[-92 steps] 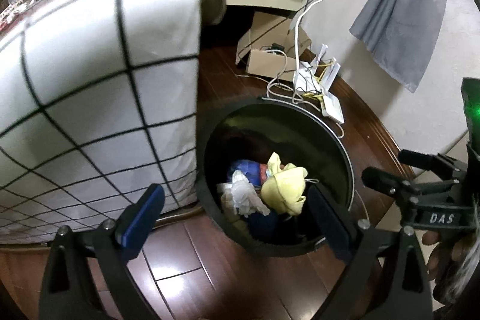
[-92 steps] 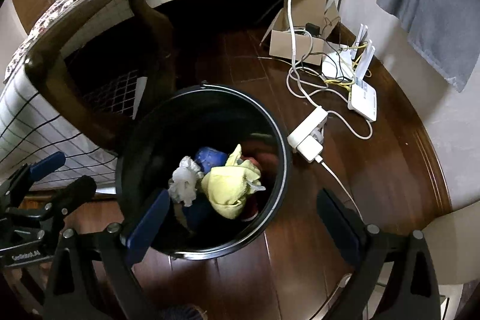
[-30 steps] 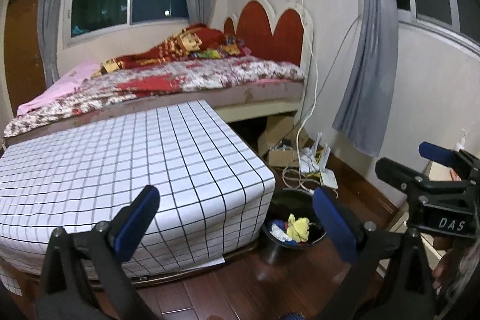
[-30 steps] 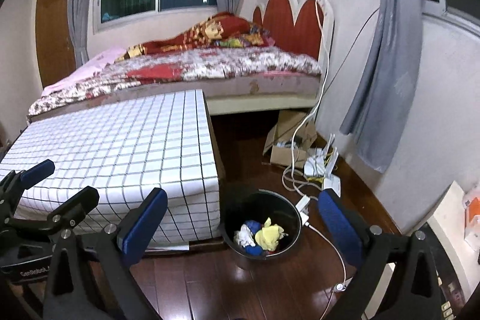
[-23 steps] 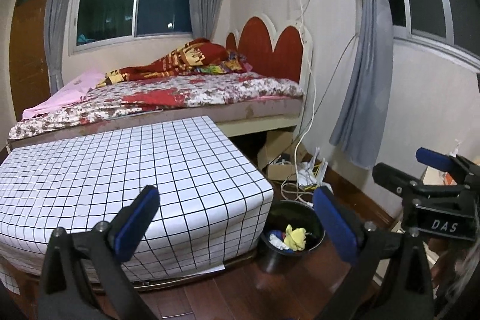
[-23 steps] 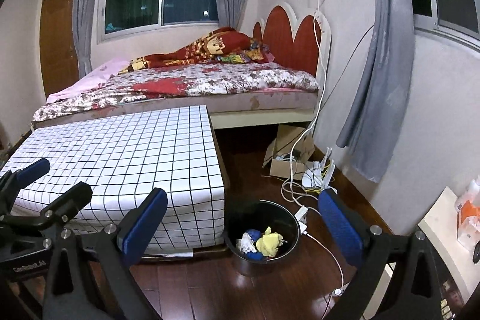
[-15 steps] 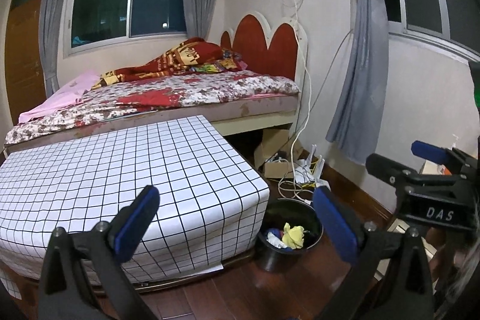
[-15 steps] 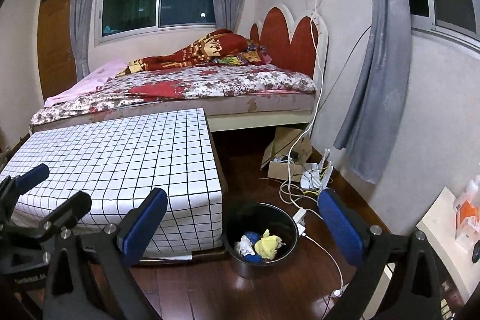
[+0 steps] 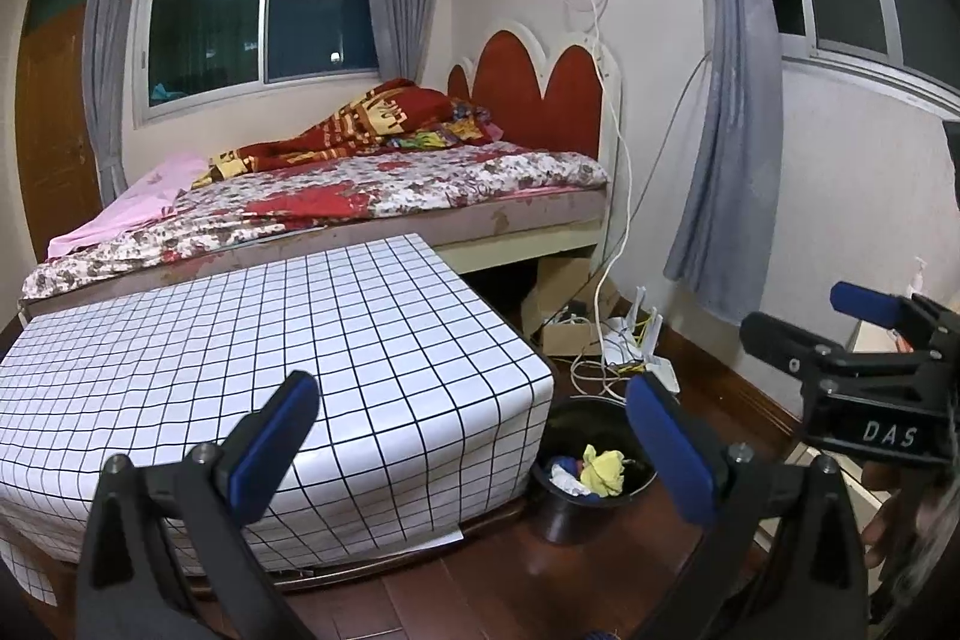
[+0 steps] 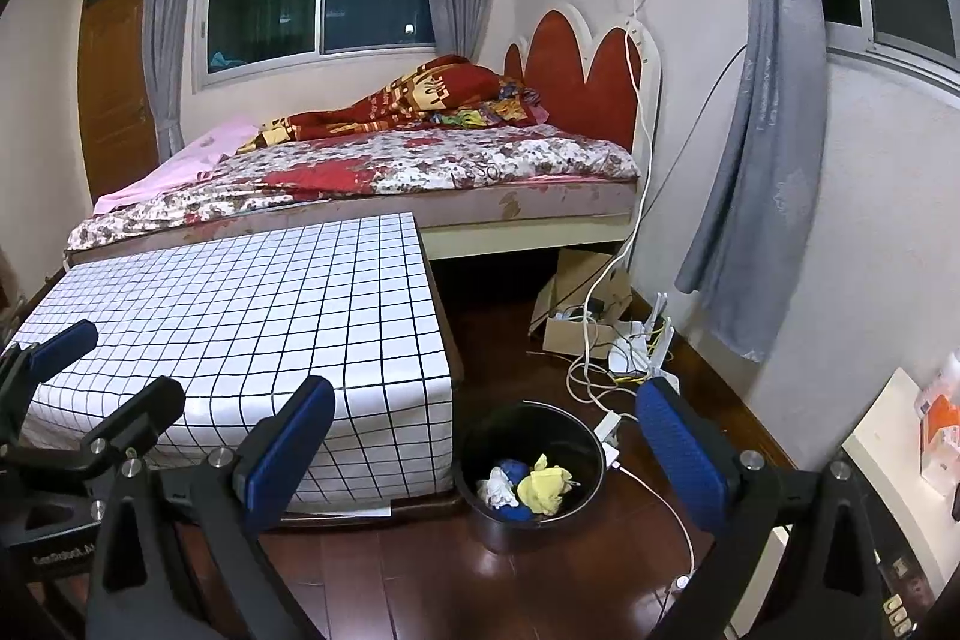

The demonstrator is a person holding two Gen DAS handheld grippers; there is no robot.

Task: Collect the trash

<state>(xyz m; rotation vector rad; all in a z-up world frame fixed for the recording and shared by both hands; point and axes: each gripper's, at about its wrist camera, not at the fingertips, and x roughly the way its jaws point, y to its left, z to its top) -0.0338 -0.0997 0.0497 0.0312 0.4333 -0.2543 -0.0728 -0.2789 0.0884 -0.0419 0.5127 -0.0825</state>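
A black round trash bin (image 9: 564,505) (image 10: 528,520) stands on the dark wood floor beside the checkered table's corner. Inside it lie a yellow crumpled piece (image 9: 605,471) (image 10: 545,487), a white crumpled piece (image 10: 497,486) and something blue (image 10: 511,469). My left gripper (image 9: 474,445) is open and holds nothing, high above the floor. My right gripper (image 10: 486,451) is also open with nothing between its blue pads. The right gripper (image 9: 840,334) also shows at the right edge of the left wrist view, held by a hand (image 9: 885,517).
A low table under a white black-grid cloth (image 10: 252,316) fills the left. Behind it is a bed (image 10: 390,172) with a red headboard. A cardboard box (image 10: 579,322), white routers (image 10: 645,340), a power strip (image 10: 607,430) and cables lie near the grey curtain (image 10: 756,196).
Both grippers have risen and drawn back from right above the bin, so the whole room shows. Over the last second the view shifted only slightly. Both stayed open.
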